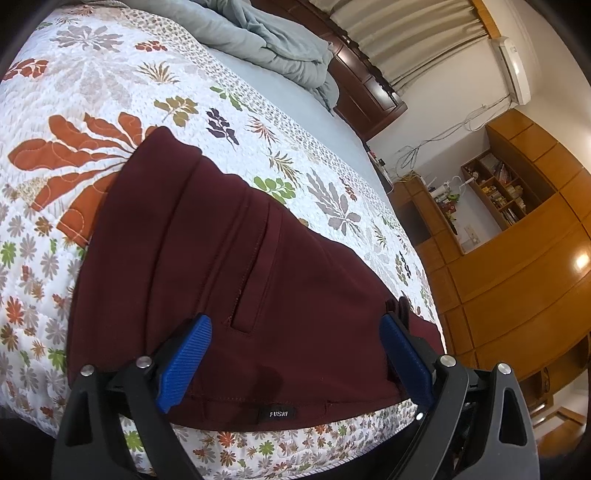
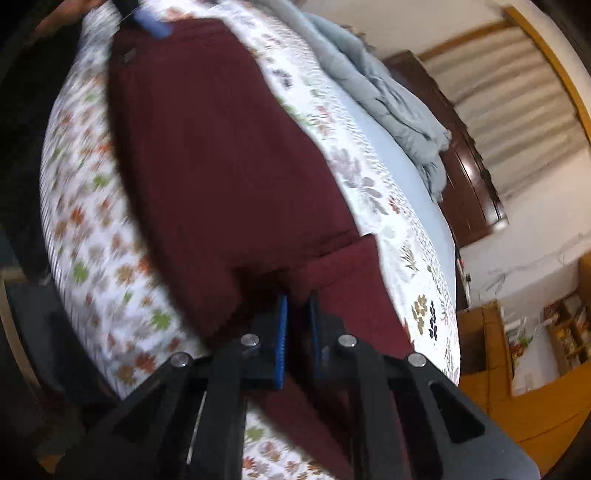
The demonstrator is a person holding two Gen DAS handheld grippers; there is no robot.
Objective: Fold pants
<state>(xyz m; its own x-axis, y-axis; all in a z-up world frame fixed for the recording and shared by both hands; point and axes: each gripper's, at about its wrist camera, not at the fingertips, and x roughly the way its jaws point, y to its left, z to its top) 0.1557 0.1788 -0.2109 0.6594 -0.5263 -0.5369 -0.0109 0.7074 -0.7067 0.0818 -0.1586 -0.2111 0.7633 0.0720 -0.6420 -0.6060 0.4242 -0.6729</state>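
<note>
A: Two views. Left wrist first: status?

B: Pants [image 1: 236, 280] lie flat on the quilt [image 1: 92, 74], waistband at the near bed edge. Left gripper [image 1: 295, 354] stands wide apart over the waistband, clamping nothing.

A: Right wrist?

B: Blurred. Right gripper [image 2: 297, 317] is nearly closed, apparently pinching maroon cloth. Step: securing the leg end. Next: grip the waistband, then fold.

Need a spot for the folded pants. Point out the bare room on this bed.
Free: floral quilt between the maroon pants and the grey blanket, plus the strip right of the pants. Crowded: the near edge, with both tools at the pants.
</note>
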